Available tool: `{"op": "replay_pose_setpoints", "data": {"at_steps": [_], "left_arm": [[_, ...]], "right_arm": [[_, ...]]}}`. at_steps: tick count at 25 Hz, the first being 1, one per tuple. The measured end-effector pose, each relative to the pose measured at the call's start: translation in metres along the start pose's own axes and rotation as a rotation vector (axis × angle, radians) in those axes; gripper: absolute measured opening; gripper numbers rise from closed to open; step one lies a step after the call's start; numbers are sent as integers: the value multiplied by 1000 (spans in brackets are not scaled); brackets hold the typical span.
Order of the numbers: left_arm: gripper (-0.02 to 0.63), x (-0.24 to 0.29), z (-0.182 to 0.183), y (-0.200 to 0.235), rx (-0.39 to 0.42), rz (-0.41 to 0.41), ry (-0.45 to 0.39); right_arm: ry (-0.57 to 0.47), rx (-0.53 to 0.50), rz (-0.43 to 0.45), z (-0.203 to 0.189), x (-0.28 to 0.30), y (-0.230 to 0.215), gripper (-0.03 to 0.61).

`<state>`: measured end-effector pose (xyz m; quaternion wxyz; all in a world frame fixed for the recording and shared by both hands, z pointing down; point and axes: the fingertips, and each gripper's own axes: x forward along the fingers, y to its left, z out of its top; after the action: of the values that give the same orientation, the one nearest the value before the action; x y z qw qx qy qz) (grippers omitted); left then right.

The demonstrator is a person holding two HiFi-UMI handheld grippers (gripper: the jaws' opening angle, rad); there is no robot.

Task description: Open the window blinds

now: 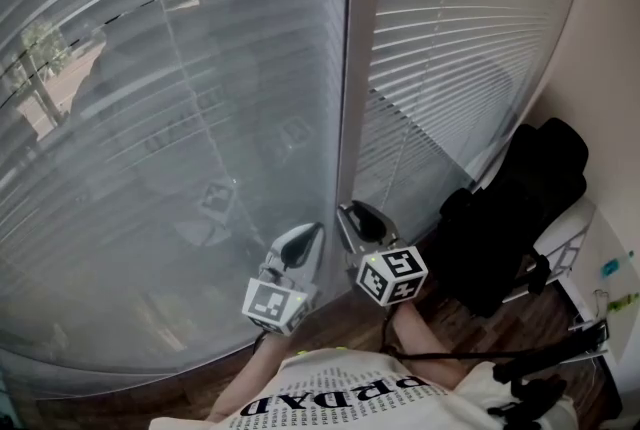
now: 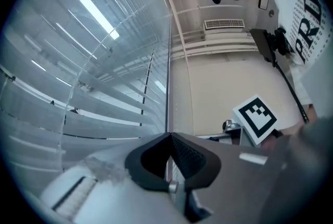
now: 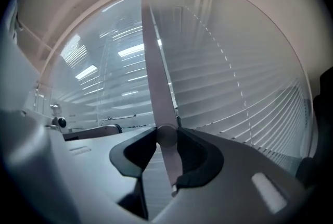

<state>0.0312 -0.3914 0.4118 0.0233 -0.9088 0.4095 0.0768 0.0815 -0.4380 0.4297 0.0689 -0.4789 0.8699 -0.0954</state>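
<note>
Horizontal blinds cover two panes, the left blind (image 1: pixel 170 118) and the right blind (image 1: pixel 460 48), with a grey upright frame post (image 1: pixel 352 68) between them. Trees and ground outside show dimly through the left slats; the right slats look white and dense. Low at the post my right gripper (image 1: pixel 358 216) (image 3: pixel 166 135) points level, shut on a slim grey wand (image 3: pixel 152 72) that runs up and down through its jaws. Close to its left, my left gripper (image 1: pixel 306 238) (image 2: pixel 170 135) is shut with nothing in it, aimed at the left blind (image 2: pixel 93 108).
A black office chair (image 1: pixel 520 208) stands right of the grippers against the wall. A black stand (image 1: pixel 545 378) sits at the lower right on the wooden floor. Thin lift cords (image 1: pixel 400 153) hang on the right blind. My white shirt (image 1: pixel 340 398) fills the bottom edge.
</note>
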Motion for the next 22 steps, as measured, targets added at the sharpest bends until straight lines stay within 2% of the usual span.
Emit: {"op": "replay_pose_setpoints", "data": {"at_steps": [4,6,10,13,16,22], "left_arm": [[-8,1,4,-2,-13,-5,-17],[-8,0,4,-3,-16,-3,-15],[-8,-1,8,-1,-28,7,-25],[-8,-1,7,-1,-25,4,-23],[-8,1,7,-4,-28,-2,-22],[-8,2,6,-5,-35,-5,-25]], "right_arm": [[3,-66,-3,0,0,0,135],[18,-177,-9,2,-2,2,135],[63,-463,-9,8,-4,10,147],[98,-614,-10,9,-4,14,158],[108,-690,-8,7,-1,16,156],[123,-774,-7,1,2,16,137]]}}
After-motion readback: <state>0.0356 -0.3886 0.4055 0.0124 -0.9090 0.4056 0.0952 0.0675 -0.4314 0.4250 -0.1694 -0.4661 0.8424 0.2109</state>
